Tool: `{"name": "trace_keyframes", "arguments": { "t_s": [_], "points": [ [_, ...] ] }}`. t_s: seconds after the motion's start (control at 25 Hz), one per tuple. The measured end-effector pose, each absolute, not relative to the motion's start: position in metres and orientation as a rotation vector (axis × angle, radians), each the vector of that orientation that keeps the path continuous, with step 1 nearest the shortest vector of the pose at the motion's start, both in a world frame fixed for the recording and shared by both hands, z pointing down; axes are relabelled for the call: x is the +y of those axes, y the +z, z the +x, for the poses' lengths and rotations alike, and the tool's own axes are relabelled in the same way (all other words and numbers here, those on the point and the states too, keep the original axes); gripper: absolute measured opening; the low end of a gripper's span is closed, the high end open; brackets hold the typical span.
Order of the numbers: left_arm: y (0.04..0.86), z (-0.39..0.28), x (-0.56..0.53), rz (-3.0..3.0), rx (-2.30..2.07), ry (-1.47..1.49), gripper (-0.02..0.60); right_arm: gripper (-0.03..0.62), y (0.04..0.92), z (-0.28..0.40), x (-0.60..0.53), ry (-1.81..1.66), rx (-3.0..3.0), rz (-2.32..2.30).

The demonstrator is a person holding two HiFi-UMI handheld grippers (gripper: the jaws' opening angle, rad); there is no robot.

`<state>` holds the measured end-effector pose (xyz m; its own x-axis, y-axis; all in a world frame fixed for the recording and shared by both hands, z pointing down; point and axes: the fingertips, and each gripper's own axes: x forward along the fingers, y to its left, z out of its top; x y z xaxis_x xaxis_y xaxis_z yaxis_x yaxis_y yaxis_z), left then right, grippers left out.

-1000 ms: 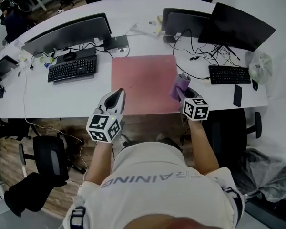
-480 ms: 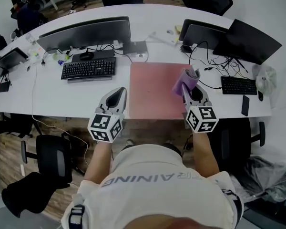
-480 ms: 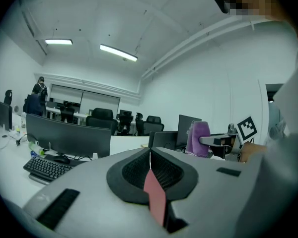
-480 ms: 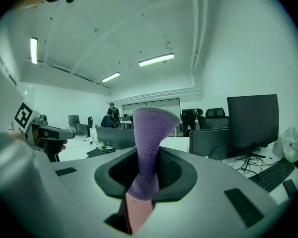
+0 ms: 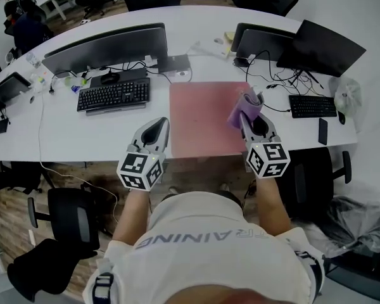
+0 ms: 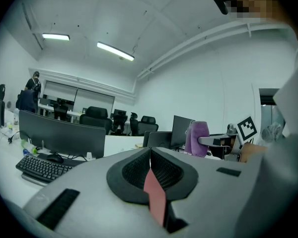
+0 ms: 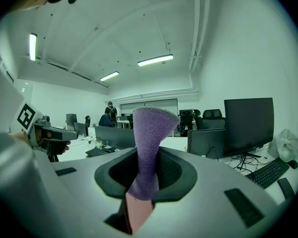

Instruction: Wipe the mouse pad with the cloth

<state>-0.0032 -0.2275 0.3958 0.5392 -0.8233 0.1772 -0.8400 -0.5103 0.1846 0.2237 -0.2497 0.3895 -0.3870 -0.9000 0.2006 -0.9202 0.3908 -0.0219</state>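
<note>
Looking down, I see the pink mouse pad (image 5: 199, 116) lying flat on the white desk (image 5: 69, 132), its near edge at the desk's front. The purple cloth (image 5: 243, 109) sits over the pad's right edge, pinched between the jaws of my right gripper (image 5: 248, 121) and sticking out past them. My left gripper (image 5: 157, 124) hovers just beside the pad's left edge, jaws pressed together on nothing. A keyboard (image 5: 113, 95) and a monitor (image 5: 104, 45) stand further left.
</note>
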Motion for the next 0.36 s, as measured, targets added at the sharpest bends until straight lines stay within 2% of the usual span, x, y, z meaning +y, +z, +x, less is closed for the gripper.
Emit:
{"name": "trace_keyframes", "arguments": {
  "t_s": [0.36],
  "points": [
    [0.399, 0.016, -0.224, 2.547, -1.336, 0.1, 0.032, 0.1, 0.389, 0.231, -0.244, 0.265, -2.506, 1.624]
  ]
}}
